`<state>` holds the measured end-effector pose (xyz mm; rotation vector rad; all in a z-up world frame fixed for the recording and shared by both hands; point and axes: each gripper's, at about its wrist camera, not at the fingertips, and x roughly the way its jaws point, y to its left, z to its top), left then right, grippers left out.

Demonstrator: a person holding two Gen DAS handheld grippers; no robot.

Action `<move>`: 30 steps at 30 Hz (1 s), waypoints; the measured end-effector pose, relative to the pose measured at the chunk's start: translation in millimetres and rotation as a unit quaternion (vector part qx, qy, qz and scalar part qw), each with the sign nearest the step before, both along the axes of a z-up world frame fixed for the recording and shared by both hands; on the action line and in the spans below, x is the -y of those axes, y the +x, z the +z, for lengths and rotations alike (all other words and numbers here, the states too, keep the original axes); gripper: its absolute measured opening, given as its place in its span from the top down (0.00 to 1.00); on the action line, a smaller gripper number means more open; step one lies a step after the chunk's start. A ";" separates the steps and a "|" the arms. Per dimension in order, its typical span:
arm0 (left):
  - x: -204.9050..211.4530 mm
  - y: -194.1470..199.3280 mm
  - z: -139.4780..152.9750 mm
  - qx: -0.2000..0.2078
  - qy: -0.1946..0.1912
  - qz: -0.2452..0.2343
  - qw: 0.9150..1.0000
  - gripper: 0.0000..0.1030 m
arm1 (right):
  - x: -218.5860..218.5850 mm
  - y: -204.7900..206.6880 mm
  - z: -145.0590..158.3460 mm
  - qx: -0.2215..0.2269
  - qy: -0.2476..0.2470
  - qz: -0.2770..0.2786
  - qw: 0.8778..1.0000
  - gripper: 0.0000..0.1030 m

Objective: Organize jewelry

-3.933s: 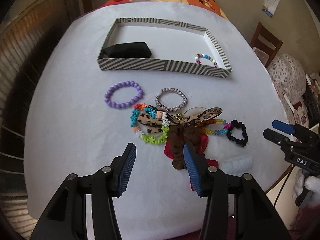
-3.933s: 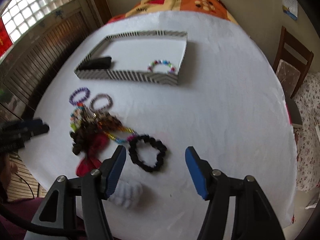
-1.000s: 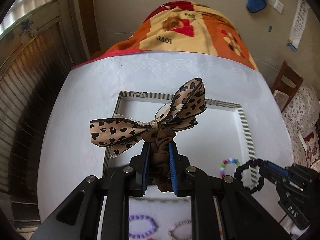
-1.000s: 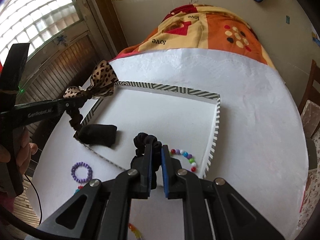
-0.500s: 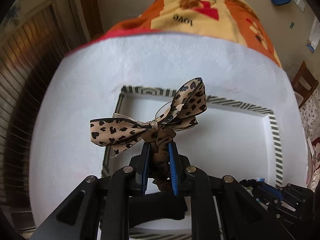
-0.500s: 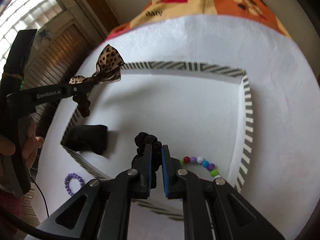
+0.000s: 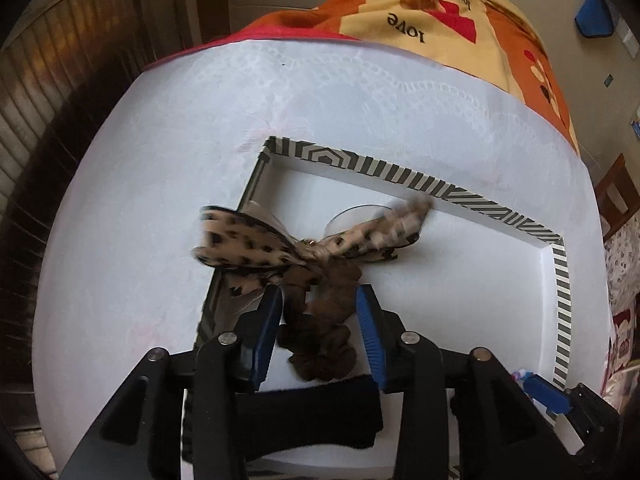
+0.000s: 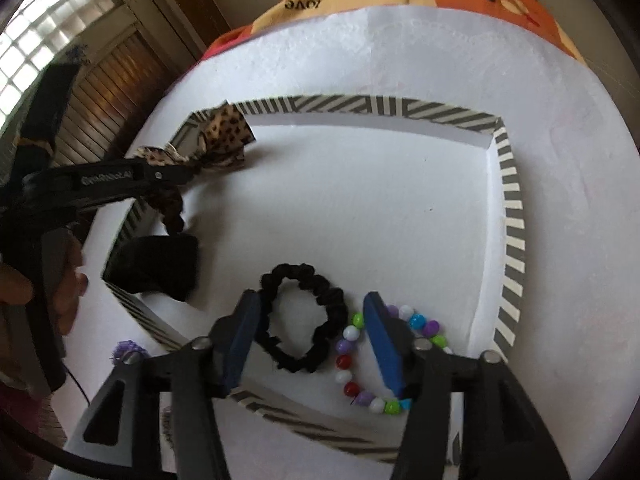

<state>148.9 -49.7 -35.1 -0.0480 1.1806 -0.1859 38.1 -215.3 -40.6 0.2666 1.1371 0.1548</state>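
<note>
Left gripper (image 7: pixel 318 312): jaws spread, nothing clamped; the leopard bow (image 7: pixel 308 244) with its brown scrunchie lies between them, centre frame, over the tray's (image 7: pixel 560 300) left part. Bow blurred. Right gripper (image 8: pixel 310 320): jaws parted, straddling the black scrunchie (image 8: pixel 304 316), which lies flat on the tray floor, lower centre. Bead bracelet (image 8: pixel 360 360) just right of it, partly under the right finger. Black pouch (image 8: pixel 156 268) at the tray's left wall.

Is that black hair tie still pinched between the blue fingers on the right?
No, the black scrunchie lies flat in the striped tray, and the right gripper stands open around it.
</note>
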 end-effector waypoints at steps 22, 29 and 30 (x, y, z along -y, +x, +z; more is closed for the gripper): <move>-26.8 -129.6 67.8 0.080 0.044 -0.006 0.996 0.71 | -9.3 -112.6 82.0 0.057 -0.042 -0.005 0.998 0.37; -41.7 -174.6 72.6 0.092 0.052 -0.001 0.994 0.71 | -16.9 -153.0 91.5 0.060 -0.045 -0.014 0.997 0.36; -42.3 -178.6 72.7 0.092 0.054 -0.002 0.994 0.71 | -17.4 -158.2 91.5 0.059 -0.045 -0.017 0.997 0.36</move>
